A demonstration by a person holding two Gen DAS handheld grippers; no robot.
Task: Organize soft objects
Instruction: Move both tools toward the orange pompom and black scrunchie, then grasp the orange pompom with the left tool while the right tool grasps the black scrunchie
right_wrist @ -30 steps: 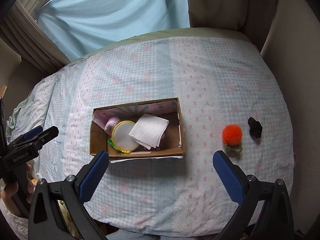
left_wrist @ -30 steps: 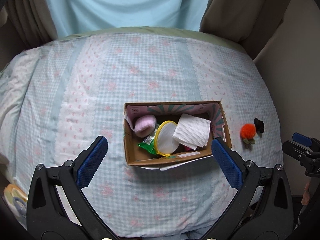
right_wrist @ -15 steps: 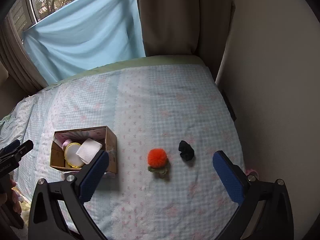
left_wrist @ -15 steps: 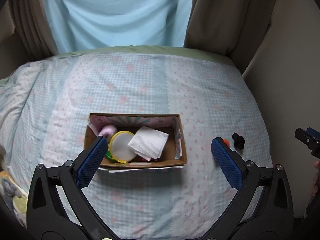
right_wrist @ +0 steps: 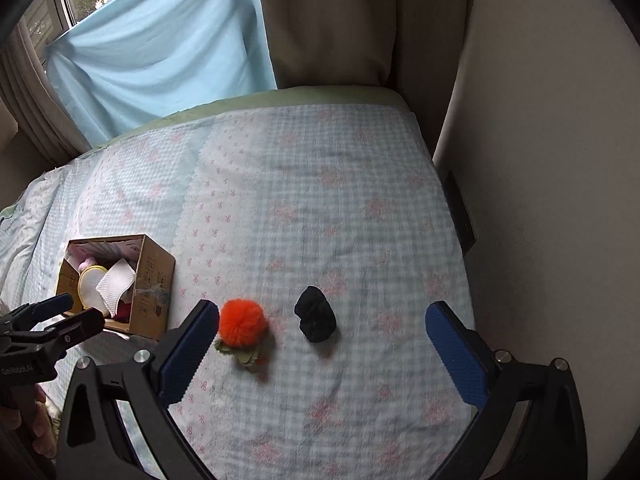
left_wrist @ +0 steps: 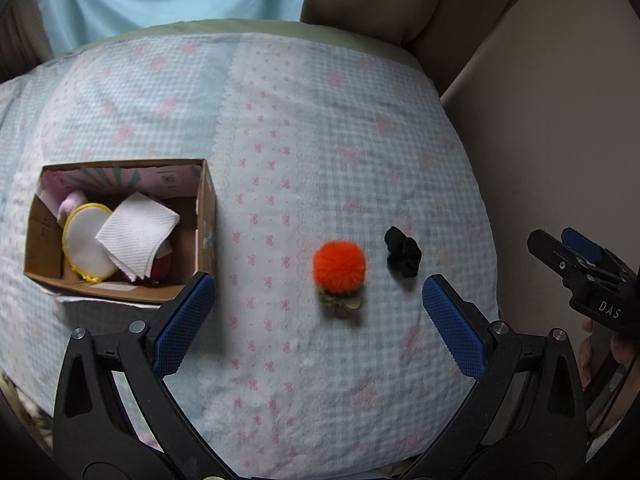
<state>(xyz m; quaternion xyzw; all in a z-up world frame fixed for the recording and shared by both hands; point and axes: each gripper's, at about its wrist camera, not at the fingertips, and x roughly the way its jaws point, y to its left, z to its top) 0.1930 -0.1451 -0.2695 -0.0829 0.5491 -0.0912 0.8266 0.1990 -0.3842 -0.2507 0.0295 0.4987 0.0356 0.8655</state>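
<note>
An orange fluffy pompom [left_wrist: 339, 267] with a greenish base lies on the bed, also seen in the right wrist view [right_wrist: 242, 322]. A black scrunchie [left_wrist: 403, 257] lies just right of it, and shows in the right wrist view [right_wrist: 315, 319] too. A cardboard box [left_wrist: 206, 216] at the left holds a white cloth [left_wrist: 138, 232], a yellow-rimmed round pad [left_wrist: 85, 242] and a pink soft item. My left gripper [left_wrist: 318, 326] is open and empty, hovering in front of the pompom. My right gripper [right_wrist: 322, 354] is open and empty, hovering in front of the scrunchie.
The bed has a blue-and-white checked cover [left_wrist: 320, 128] with pink bows. A beige wall [right_wrist: 540, 160] runs along the bed's right side. Curtains [right_wrist: 160, 48] hang behind the bed. The box also shows at the left in the right wrist view [right_wrist: 154, 280].
Both grippers have swung right, from above the box toward the pompom and scrunchie, and come closer to them. Both stay open. Nothing on the bed has moved.
</note>
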